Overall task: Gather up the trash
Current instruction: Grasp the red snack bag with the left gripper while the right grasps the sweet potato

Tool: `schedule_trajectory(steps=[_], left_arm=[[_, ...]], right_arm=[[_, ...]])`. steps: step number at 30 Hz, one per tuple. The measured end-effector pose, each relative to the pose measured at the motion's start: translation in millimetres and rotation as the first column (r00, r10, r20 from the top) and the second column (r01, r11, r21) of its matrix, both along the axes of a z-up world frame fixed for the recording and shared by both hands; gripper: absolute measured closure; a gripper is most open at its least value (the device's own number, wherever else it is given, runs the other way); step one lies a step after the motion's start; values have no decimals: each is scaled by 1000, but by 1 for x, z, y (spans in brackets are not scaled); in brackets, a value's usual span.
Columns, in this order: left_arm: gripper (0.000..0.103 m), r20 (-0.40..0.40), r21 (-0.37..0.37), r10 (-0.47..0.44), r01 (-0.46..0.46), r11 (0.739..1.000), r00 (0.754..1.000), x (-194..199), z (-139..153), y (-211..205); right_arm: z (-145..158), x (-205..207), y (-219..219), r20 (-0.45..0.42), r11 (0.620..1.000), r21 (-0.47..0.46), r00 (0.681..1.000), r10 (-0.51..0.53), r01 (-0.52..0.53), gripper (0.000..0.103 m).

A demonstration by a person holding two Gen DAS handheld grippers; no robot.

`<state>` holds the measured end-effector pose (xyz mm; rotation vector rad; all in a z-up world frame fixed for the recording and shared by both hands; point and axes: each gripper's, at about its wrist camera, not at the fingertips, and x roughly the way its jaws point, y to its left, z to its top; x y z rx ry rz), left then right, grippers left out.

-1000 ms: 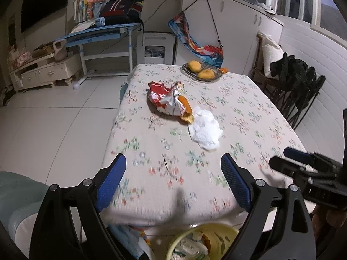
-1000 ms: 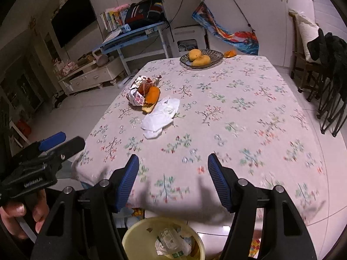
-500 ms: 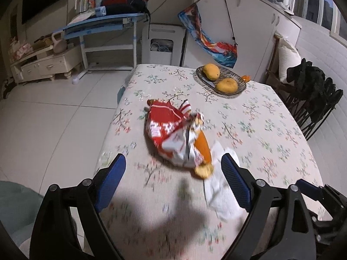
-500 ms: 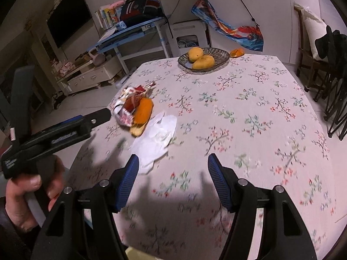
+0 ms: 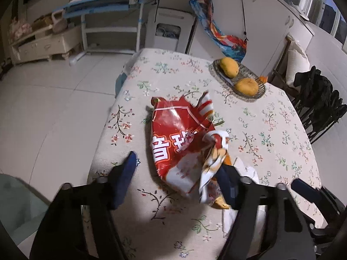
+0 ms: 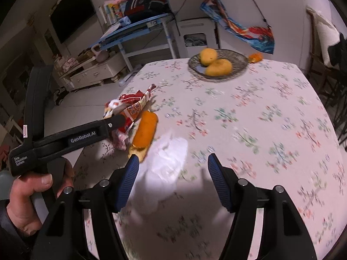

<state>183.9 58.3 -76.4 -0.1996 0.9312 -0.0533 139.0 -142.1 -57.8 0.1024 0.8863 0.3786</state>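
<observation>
My left gripper (image 5: 176, 173) has just been closing around the red snack bag (image 5: 180, 138) on the tabletop (image 5: 271, 130), not pinching yet; my right gripper (image 6: 171, 171) waits apart above the white tissue (image 6: 167, 158).

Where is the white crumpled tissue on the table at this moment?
In the right wrist view the tissue lies on the floral tablecloth, just ahead of the right gripper, touching the orange peel beside the red snack bag.

A matt floral cloth (image 6: 249, 117) covers the worktop. The red snack bag (image 5: 177, 143) is glossy, crinkled foil-like plastic. The white tissue (image 6: 167, 162) looks soft and papery. The tongs' blue pads (image 6: 130, 179) are ribbed and matt.
</observation>
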Motion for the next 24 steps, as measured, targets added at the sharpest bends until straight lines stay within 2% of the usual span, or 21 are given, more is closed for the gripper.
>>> schedule_trajectory(steps=[8, 11, 15, 20, 23, 24], left_arm=[[80, -7, -10, -27, 27, 1000, 1000, 3, 3, 13], [86, 0, -10, -21, 21, 1000, 1000, 2, 8, 19], [89, -3, -26, -16, 16, 1000, 1000, 3, 9, 23], [89, 8, -37, -40, 40, 999, 999, 0, 14, 19], [89, 16, -34, -49, 50, 998, 999, -2, 17, 15], [89, 17, -36, -51, 51, 998, 999, -3, 17, 14]], right_arm=[[-7, 28, 27, -6, 999, -22, 999, 42, -42, 39], [-12, 37, 41, -16, 997, -44, 998, 62, -63, 39], [-21, 48, 53, -46, 994, -65, 995, 90, -93, 50], [-31, 52, 60, -65, 990, -86, 993, 104, -109, 53], [-33, 49, 63, -48, 986, -111, 992, 117, -121, 57], [-32, 49, 64, -46, 986, -110, 992, 121, -125, 65]])
